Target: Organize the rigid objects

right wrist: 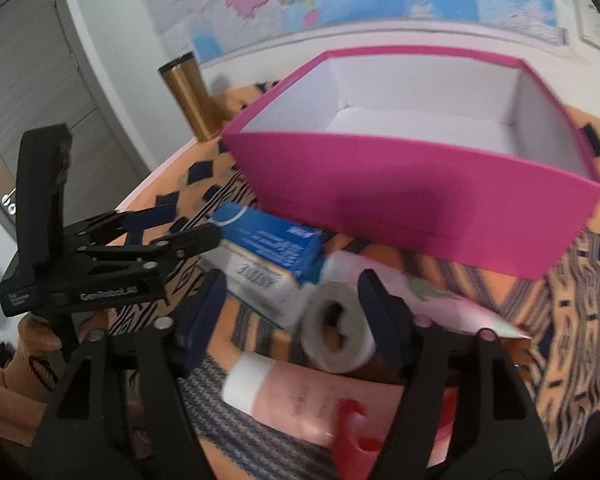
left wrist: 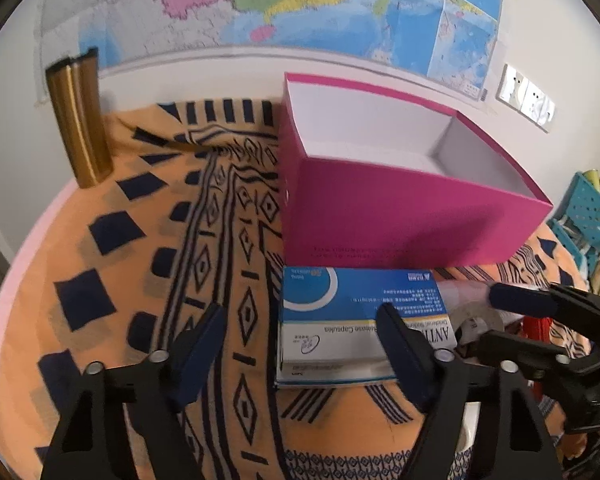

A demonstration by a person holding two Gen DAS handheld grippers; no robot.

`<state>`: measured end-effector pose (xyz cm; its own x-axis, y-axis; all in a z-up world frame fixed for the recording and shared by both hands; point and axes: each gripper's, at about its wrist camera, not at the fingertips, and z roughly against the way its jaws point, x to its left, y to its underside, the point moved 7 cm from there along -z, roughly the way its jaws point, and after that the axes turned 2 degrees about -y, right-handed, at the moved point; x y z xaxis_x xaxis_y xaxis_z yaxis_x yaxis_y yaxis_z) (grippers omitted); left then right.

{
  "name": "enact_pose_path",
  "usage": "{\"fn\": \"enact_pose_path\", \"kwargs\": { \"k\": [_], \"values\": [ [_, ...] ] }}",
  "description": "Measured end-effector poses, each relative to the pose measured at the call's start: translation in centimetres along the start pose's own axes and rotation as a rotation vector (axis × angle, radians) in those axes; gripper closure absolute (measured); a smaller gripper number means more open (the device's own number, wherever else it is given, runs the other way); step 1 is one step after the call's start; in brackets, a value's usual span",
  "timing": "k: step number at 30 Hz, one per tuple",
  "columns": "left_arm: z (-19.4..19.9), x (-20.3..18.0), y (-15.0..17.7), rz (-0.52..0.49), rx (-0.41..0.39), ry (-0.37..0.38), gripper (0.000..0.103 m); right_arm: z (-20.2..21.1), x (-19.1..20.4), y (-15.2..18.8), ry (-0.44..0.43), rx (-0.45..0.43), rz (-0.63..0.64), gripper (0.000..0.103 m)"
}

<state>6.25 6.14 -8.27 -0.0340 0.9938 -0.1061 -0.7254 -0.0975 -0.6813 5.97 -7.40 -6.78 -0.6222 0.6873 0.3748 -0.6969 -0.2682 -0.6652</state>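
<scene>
The medicine box (left wrist: 340,320) looks light and stiff, so pinch its long sides; both the left tool (left wrist: 300,344) and right tool (right wrist: 288,312) are wide open, holding nothing.

Left tool (left wrist: 300,336) and right tool (right wrist: 292,308) both gape wide, holding nothing.

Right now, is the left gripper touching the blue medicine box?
Apart. The left wrist view shows the left gripper open, its fingers hanging above the medicine box, closed on nothing.
</scene>
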Motion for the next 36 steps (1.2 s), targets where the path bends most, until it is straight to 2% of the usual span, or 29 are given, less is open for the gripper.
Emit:
{"fn": "enact_pose_path", "kwargs": {
  "k": [4, 10, 17, 26, 36],
  "values": [
    [-0.6, 0.1, 0.5, 0.008, 0.033, 0.071, 0.035, -2.0, 0.6, -0.2, -0.020, 0.046, 0.003, 0.050],
    [-0.7, 0.0, 0.8, 0.029, 0.062, 0.178, 0.047, -3.9, 0.2, -0.4, -0.049, 0.090, -0.038, 0.056],
    [-0.3, -0.2, 1.0, 0.037, 0.064, 0.195, 0.049, -4.4, 0.0, -0.4, -0.059, 0.101, -0.046, 0.059],
    [2.3, -1.6, -0.2, -0.002, 0.013, 0.226, 0.049, -1.8, 0.1, -1.1, -0.062, 0.059, -0.034, 0.059],
    [5.9, -3.9, -5.3, -0.061, -0.108, 0.270, 0.047, 3.9, 0.5, -4.8, -0.034, -0.063, 0.029, 0.059]
  ]
}}
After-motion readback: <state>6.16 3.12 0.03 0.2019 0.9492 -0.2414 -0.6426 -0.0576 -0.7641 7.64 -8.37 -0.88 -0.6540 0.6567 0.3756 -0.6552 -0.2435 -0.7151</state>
